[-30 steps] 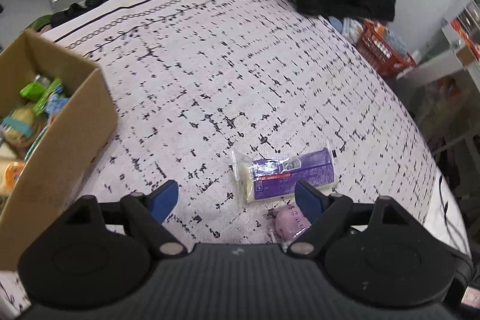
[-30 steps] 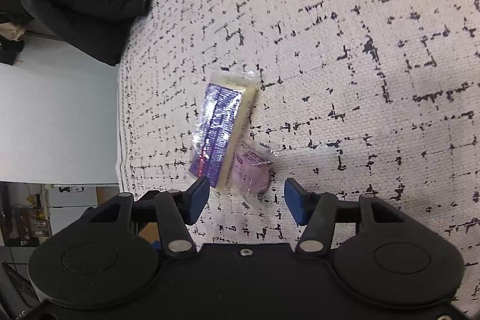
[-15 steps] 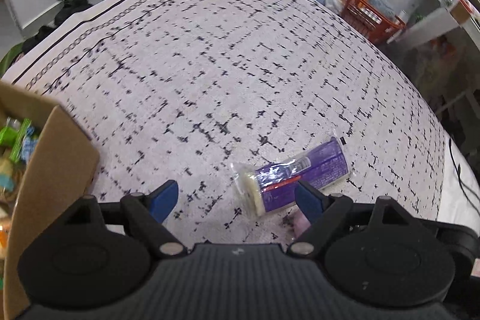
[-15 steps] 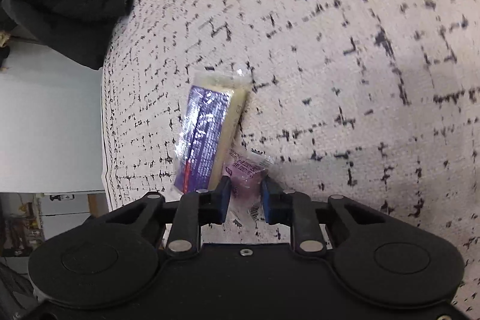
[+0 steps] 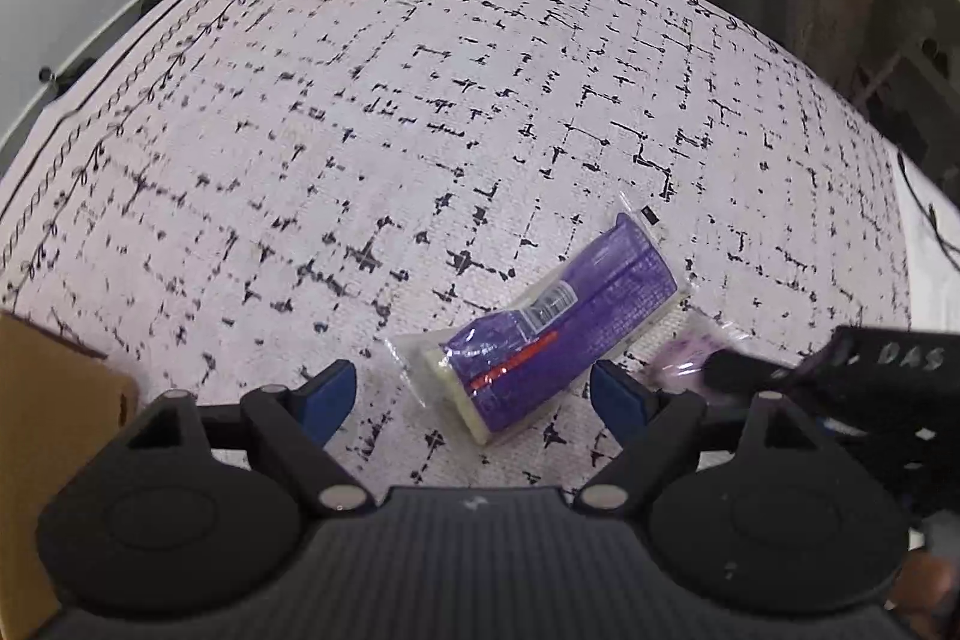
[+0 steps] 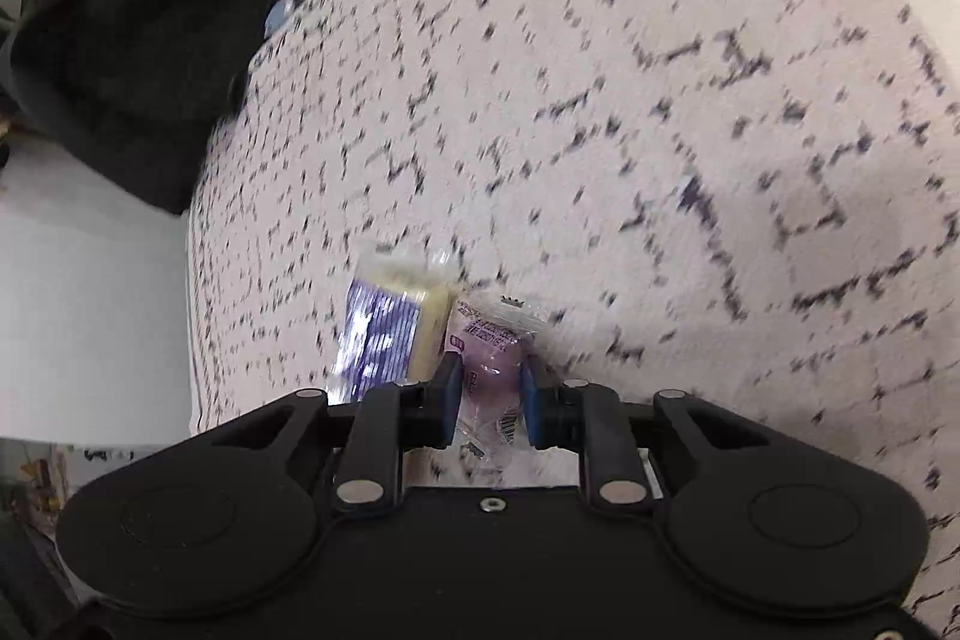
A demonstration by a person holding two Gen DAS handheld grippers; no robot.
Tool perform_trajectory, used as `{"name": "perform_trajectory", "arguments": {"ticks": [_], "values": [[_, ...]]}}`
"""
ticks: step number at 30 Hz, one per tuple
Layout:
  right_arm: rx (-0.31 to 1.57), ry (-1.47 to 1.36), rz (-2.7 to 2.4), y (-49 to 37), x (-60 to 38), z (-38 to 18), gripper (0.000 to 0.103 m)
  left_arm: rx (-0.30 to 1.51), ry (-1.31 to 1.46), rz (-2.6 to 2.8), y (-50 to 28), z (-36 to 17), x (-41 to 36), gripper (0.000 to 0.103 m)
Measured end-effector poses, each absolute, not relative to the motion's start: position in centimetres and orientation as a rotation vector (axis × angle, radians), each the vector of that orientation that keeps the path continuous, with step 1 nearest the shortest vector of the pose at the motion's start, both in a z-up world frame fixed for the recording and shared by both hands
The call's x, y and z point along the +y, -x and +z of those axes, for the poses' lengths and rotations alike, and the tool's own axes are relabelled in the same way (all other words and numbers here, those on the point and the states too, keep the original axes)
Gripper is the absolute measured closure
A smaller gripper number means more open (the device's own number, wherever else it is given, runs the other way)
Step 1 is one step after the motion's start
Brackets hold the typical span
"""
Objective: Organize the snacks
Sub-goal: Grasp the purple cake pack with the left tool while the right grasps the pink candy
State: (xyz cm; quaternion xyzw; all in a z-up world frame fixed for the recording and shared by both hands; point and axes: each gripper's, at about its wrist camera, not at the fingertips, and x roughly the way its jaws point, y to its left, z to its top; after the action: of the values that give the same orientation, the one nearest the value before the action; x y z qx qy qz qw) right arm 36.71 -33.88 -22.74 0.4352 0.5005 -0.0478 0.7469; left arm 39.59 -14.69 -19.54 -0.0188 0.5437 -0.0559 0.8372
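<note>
We judge the purple wafer pack (image 5: 558, 334), lying on the patterned cloth (image 5: 420, 100) just left of the sweet, light, stiffish and crinkly; best taken across its narrow sides. Our left gripper (image 5: 474, 388) hangs over its near end, jaws spread, touching nothing. The small pink sweet (image 6: 489, 358) looks soft and slippery; our right gripper (image 6: 489, 394) pinches it.
</note>
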Motion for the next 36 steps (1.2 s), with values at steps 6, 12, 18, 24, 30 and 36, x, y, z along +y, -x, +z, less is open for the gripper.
{"name": "perform_trajectory", "arguments": {"ticks": [6,12,18,24,30,36], "values": [[1.079,-0.984,-0.123,-36.8,-34.7,-23.1,0.082,1.140,-0.032,-0.146,-40.1,-19.7,-16.0,0.019],[1.075,-1.015,-0.122,-36.7,-35.2,-23.4,0.082,1.094,-0.128,-0.194,-40.8,-19.6,-17.6,0.018],[1.069,-1.036,-0.131,-37.0,-35.4,-23.6,0.082,1.115,-0.126,-0.254,-41.2,-20.2,-18.5,0.018],[1.071,-1.049,-0.128,-37.1,-35.6,-23.9,0.081,1.161,-0.089,-0.257,-40.7,-21.1,-18.3,0.019],[1.082,-1.016,-0.105,-37.5,-35.1,-23.7,0.075,1.177,-0.019,-0.199,-40.7,-21.5,-17.4,0.044],[1.087,-1.014,-0.055,-37.9,-34.4,-23.4,0.051,1.174,0.010,-0.172,-40.2,-20.9,-17.0,0.058]]}}
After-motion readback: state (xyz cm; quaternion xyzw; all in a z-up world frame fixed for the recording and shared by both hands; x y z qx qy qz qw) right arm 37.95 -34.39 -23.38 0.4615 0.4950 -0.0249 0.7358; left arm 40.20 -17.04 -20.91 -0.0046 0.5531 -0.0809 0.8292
